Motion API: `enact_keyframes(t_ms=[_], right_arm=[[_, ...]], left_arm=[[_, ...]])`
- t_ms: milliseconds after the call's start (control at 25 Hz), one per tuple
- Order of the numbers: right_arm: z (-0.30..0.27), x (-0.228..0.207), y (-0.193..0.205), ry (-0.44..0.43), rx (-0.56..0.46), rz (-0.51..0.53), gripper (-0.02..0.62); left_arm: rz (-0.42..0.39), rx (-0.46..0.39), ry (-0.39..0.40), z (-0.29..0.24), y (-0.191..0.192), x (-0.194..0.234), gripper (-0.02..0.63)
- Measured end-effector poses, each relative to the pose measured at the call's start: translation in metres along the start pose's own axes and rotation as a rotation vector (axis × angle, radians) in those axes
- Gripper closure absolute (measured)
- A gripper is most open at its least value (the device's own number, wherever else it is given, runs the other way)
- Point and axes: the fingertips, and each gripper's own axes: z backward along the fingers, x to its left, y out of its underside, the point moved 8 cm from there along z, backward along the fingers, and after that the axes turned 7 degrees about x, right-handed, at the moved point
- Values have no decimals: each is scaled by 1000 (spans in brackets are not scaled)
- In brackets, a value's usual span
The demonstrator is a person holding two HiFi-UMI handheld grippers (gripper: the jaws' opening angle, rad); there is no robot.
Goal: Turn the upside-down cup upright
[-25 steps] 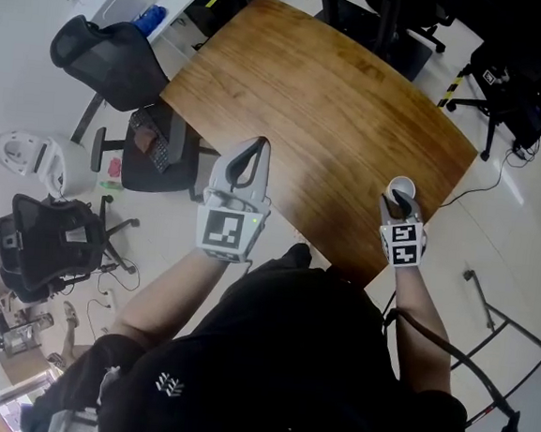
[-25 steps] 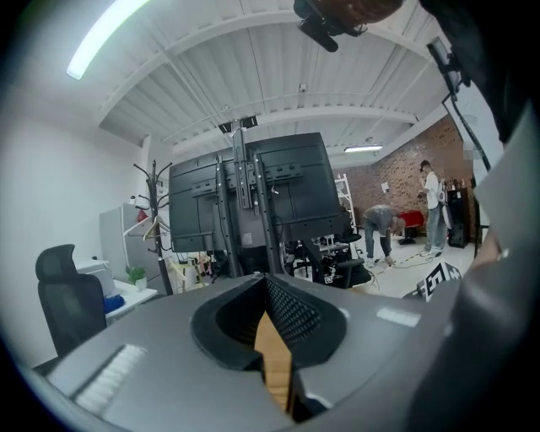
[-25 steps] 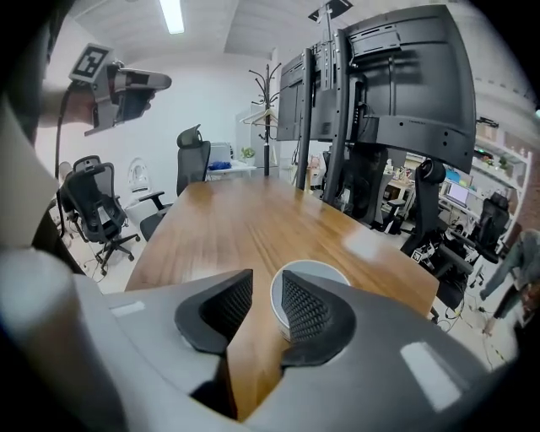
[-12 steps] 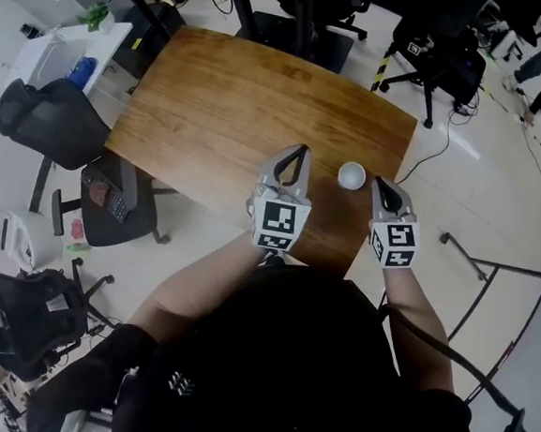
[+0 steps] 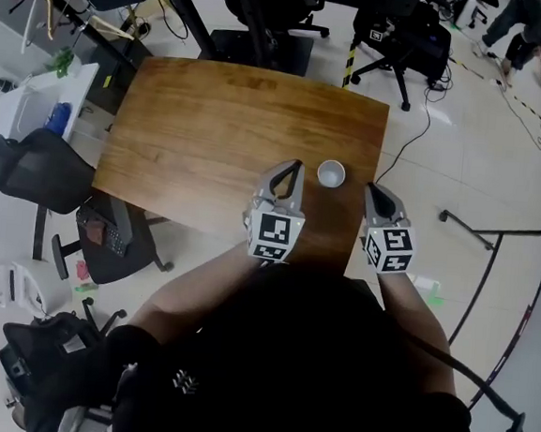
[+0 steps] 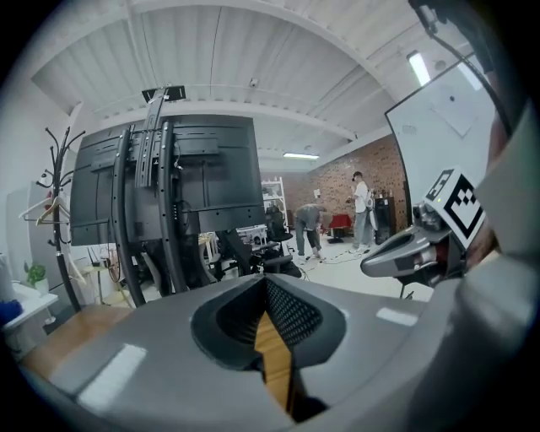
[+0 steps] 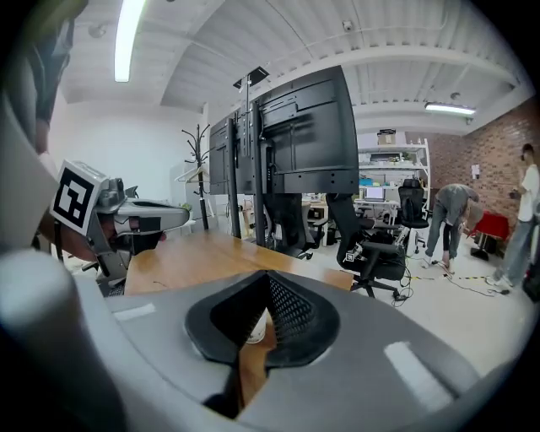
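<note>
A white cup (image 5: 331, 174) stands mouth up on the wooden table (image 5: 212, 130), near its front right corner. My left gripper (image 5: 295, 167) hovers just left of the cup, shut, with nothing in it. Just right of the cup is my right gripper (image 5: 371, 187), also shut and empty, apart from the cup. In the right gripper view the cup (image 7: 256, 329) shows through the hollow behind the closed fingertips (image 7: 270, 277), and the left gripper (image 7: 126, 218) is at the left. The left gripper view shows its closed jaw tips (image 6: 268, 280) over a strip of table.
A black office chair (image 5: 30, 166) and a white side table (image 5: 50, 97) stand left of the table. More chairs (image 5: 408, 44) and floor cables lie beyond the far edge. A large screen on a stand (image 7: 295, 143) rises behind the table; people stand far back.
The right gripper has let go of the cup, drawn back from it and closed. The left gripper has swung right, close to the cup. The cup stays upright on the table.
</note>
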Motion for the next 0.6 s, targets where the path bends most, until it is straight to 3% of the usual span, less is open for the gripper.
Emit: enact_keyframes(t_ms=[600], right_arm=[[-11,1,12,28,4,-112,595]], left_arm=[[-18,-26,17,3,-11,22,606]])
